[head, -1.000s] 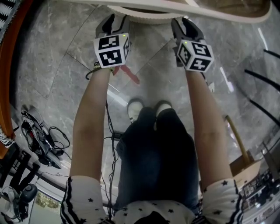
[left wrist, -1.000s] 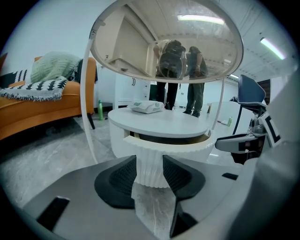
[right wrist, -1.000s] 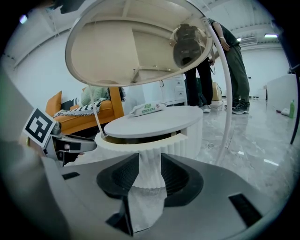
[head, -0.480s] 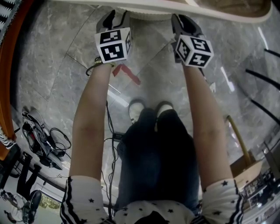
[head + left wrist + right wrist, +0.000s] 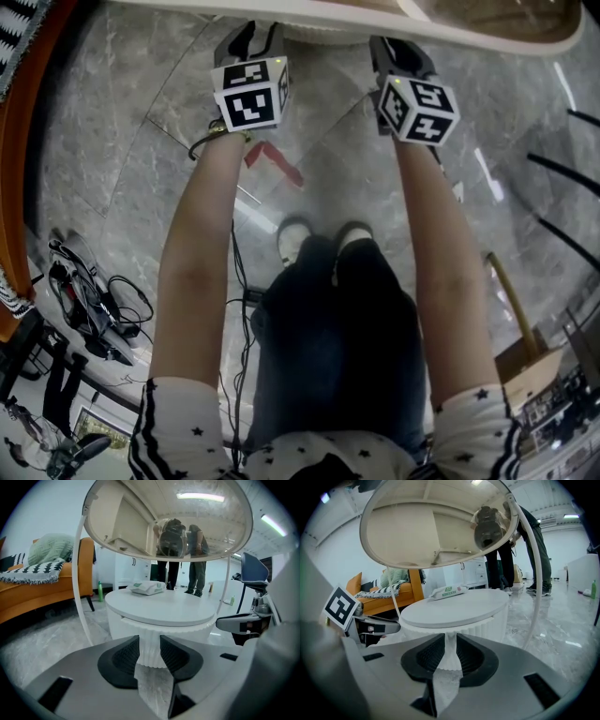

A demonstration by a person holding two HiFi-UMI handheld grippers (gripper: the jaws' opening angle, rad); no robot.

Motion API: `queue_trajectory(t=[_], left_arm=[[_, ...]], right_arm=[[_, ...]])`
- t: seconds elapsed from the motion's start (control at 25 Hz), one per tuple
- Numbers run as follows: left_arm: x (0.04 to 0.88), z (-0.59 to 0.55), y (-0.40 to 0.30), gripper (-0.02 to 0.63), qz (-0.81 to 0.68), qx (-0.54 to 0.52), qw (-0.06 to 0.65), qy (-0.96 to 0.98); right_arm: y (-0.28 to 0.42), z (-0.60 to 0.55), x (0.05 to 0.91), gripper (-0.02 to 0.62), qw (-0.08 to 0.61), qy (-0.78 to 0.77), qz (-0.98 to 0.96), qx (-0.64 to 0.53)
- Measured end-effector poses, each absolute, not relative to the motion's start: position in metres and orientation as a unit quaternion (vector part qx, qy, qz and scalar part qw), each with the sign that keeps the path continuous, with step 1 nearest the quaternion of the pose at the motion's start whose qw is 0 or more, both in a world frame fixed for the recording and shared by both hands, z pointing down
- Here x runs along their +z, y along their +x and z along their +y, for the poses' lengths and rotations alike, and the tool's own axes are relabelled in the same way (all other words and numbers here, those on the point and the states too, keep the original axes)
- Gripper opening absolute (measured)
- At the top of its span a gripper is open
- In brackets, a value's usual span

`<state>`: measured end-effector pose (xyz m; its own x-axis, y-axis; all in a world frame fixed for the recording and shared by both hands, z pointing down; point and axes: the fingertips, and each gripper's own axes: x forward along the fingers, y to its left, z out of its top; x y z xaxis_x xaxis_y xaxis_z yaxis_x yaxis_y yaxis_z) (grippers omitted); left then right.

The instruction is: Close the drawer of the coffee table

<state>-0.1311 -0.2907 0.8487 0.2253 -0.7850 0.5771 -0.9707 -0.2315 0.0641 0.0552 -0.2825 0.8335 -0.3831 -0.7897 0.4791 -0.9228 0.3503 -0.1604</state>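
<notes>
A: Where was the drawer (image 5: 185,629)?
B: Ajar under the coffee table (image 5: 159,606), its ribbed front showing between the closing, parted jaws of our left gripper (image 5: 251,36) and right gripper (image 5: 392,49).
A: The risk?
B: We judged uneven pushes might have jammed it.

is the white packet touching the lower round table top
Touching: the left gripper view shows the packet lying flat on the lower table top.

White ribbed drawer (image 5: 150,644); grey marbled floor (image 5: 112,141); orange sofa (image 5: 85,569); black-white zigzag throw (image 5: 28,570).
</notes>
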Motion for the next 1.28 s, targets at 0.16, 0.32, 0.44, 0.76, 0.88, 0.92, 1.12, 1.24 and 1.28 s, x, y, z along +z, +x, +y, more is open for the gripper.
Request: queue_trajectory(t=[0.16, 0.32, 0.44, 0.76, 0.88, 0.92, 1.12, 1.24, 1.28], left_arm=[[0.850, -0.291, -0.130, 0.149, -0.582, 0.221, 0.215, 0.753], [0.845, -0.288, -0.130, 0.149, -0.582, 0.218, 0.218, 0.752], [0.835, -0.282, -0.120, 0.149, -0.571, 0.223, 0.209, 0.762], [0.795, -0.247, -0.101, 0.149, -0.549, 0.224, 0.231, 0.772], [0.778, -0.235, -0.096, 0.139, -0.540, 0.223, 0.240, 0.775], [0.773, -0.231, -0.095, 0.128, -0.537, 0.222, 0.245, 0.776], [0.745, -0.215, -0.091, 0.096, -0.531, 0.221, 0.265, 0.774], [0.725, -0.205, -0.092, 0.074, -0.534, 0.221, 0.274, 0.769], [0.717, -0.202, -0.092, 0.067, -0.534, 0.220, 0.278, 0.767]], right_arm=[[0.055, -0.282, 0.833, 0.071, 0.164, 0.528, -0.808, 0.201], [0.053, -0.279, 0.826, 0.049, 0.170, 0.523, -0.813, 0.191], [0.061, -0.271, 0.818, 0.040, 0.178, 0.531, -0.806, 0.190], [0.069, -0.236, 0.780, 0.009, 0.194, 0.538, -0.795, 0.201], [0.066, -0.225, 0.763, 0.009, 0.196, 0.539, -0.792, 0.207], [0.065, -0.222, 0.758, 0.008, 0.195, 0.540, -0.791, 0.210], [0.061, -0.206, 0.729, 0.008, 0.203, 0.540, -0.787, 0.217], [0.061, -0.194, 0.708, 0.008, 0.208, 0.540, -0.784, 0.223], [0.061, -0.190, 0.701, 0.008, 0.210, 0.540, -0.784, 0.225]])
